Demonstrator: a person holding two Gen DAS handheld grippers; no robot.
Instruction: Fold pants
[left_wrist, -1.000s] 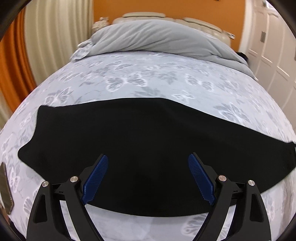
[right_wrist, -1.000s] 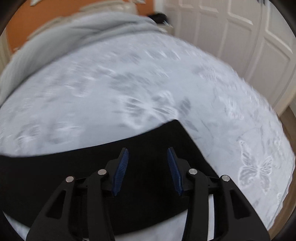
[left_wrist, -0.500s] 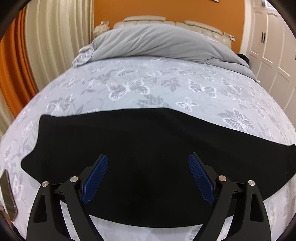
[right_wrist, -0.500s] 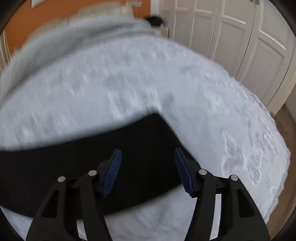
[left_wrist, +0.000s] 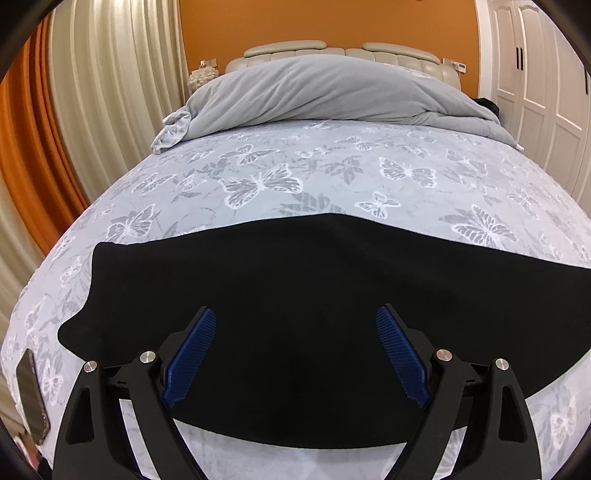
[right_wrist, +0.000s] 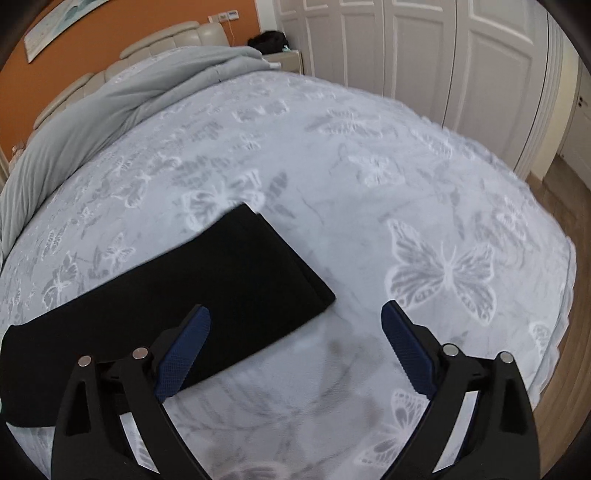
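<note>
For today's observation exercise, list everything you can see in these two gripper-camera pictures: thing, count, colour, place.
pants: one, black, laid flat in a long strip across the near part of the bed; their end shows in the right wrist view.
bedspread: one, pale grey with white butterflies, covering the bed.
duvet: one, grey, bunched at the head of the bed.
headboard: one, cream, padded, against the orange wall.
curtains: cream and orange, left of the bed.
wardrobe doors: white, panelled, right of the bed.
phone: one, dark, at the bed's left edge.
dark item: one, black, on a bedside stand; cannot tell what.
left gripper: black, blue pads, open above the pants.
right gripper: black, blue pads, jaws opening, nothing gripped.
</note>
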